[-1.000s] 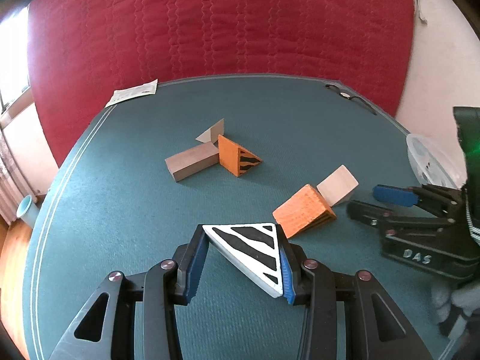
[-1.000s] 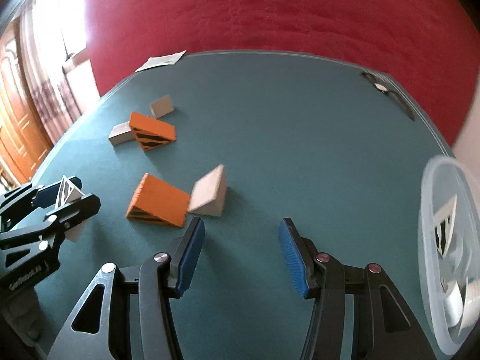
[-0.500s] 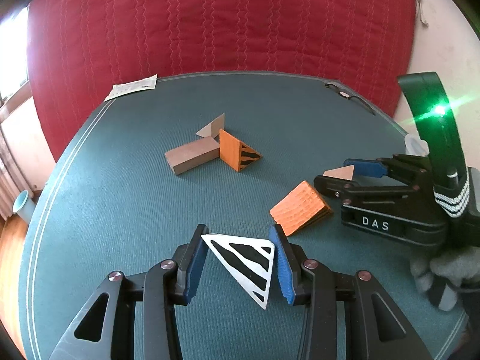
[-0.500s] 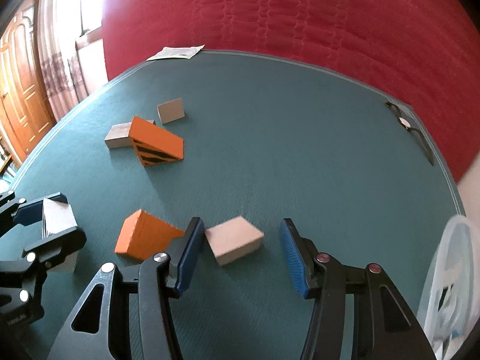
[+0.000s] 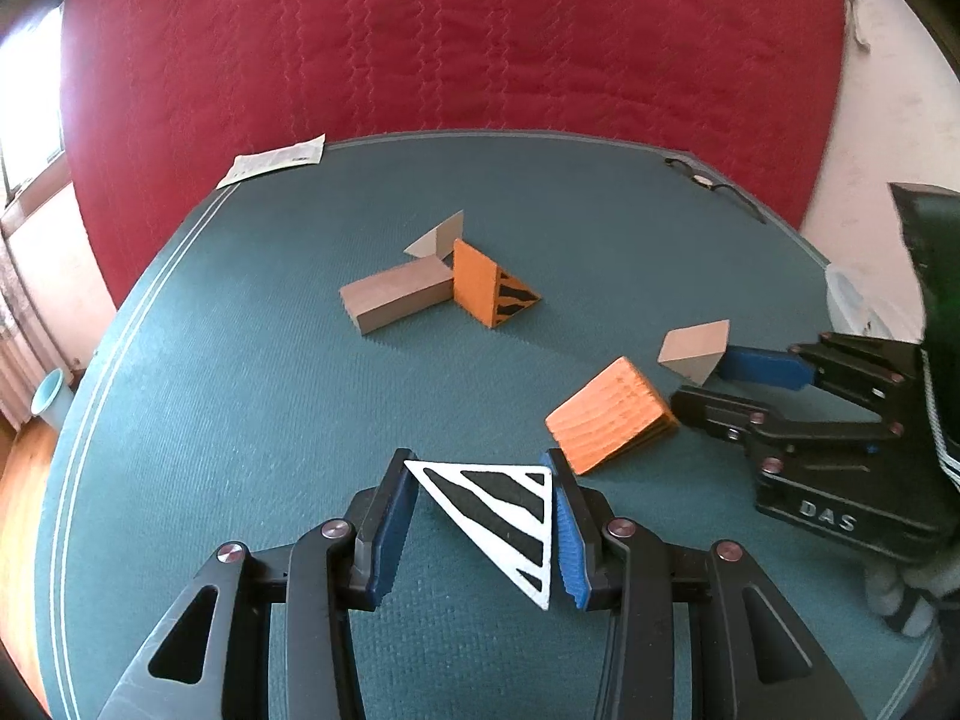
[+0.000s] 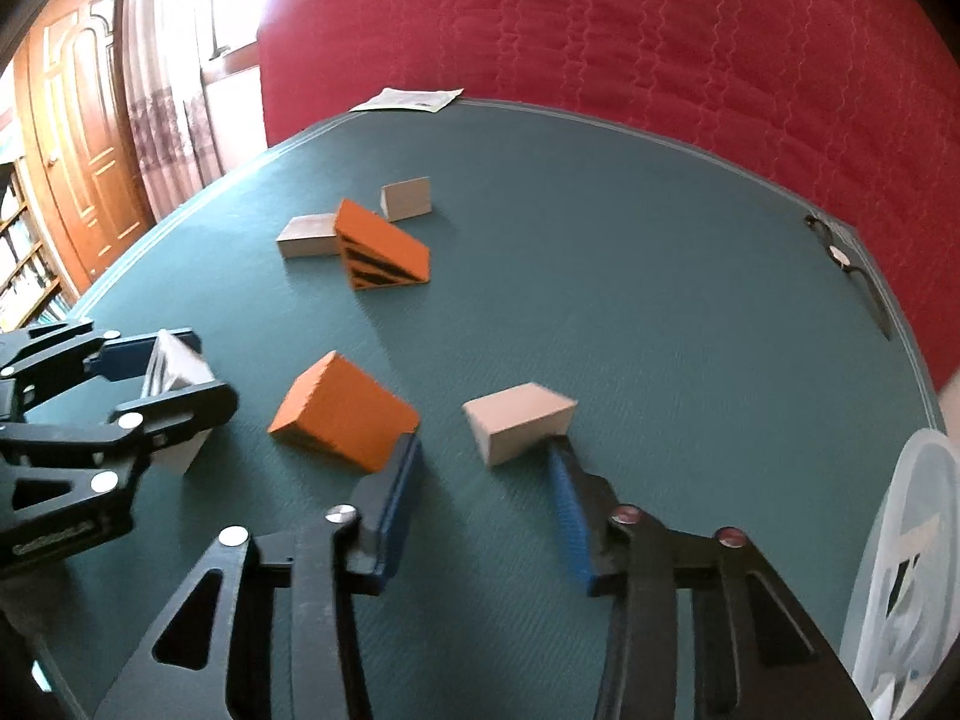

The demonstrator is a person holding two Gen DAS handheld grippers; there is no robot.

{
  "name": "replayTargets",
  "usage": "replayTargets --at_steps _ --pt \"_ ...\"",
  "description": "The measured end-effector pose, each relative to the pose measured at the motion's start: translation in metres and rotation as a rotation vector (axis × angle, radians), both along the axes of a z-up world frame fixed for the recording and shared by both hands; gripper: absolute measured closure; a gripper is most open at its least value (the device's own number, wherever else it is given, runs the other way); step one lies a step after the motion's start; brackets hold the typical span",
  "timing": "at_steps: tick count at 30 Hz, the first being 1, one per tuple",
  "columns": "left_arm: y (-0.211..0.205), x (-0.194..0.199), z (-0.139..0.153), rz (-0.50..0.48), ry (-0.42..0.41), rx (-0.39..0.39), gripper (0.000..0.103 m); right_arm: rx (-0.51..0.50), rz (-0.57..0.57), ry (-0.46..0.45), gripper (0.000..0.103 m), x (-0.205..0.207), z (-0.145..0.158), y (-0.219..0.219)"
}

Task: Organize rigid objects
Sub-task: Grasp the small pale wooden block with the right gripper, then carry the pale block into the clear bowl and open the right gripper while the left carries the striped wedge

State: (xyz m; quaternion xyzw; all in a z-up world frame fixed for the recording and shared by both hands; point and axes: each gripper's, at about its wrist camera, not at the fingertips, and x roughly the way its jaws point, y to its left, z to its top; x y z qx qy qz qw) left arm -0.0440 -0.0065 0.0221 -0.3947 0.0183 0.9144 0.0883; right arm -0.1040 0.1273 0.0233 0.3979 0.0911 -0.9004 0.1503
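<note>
My left gripper (image 5: 480, 516) clamped the zebra-striped wedge (image 5: 498, 516) just nearer than the orange wedge (image 5: 609, 414); my right gripper (image 6: 486, 474), jaws just closing, stood narrowly apart behind the plain block (image 6: 516, 420) beside it, right fingertip touching.

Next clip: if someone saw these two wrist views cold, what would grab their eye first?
The zebra-striped white wedge, clamped in the left gripper low in its own view. Behind it, the red quilted backdrop rises beyond the teal table. Two orange wedges stand out there: a plain one by the right gripper, a black-striped one farther back.
</note>
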Motion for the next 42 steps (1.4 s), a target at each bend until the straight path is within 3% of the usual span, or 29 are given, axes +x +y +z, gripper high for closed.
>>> replayTargets --at_steps 7,15,20,29,42 --pt "-0.004 -0.003 -0.004 0.023 -0.018 0.004 0.058 0.027 -0.038 0.026 0.062 -0.004 0.0 0.004" --pt "-0.003 -0.007 -0.007 0.034 -0.026 -0.007 0.052 -0.012 -0.024 0.008 0.062 -0.023 0.0 0.007" --pt "-0.003 -0.008 -0.007 0.034 -0.023 -0.001 0.052 0.001 -0.017 0.015 0.071 -0.018 0.0 0.0" --pt "-0.005 -0.008 -0.007 0.034 -0.021 0.011 0.058 -0.038 -0.079 0.01 0.071 0.005 0.0 0.009" --pt "-0.001 0.003 0.003 0.015 0.031 0.039 0.058 -0.138 -0.153 0.041 0.071 0.056 0.014 0.051"
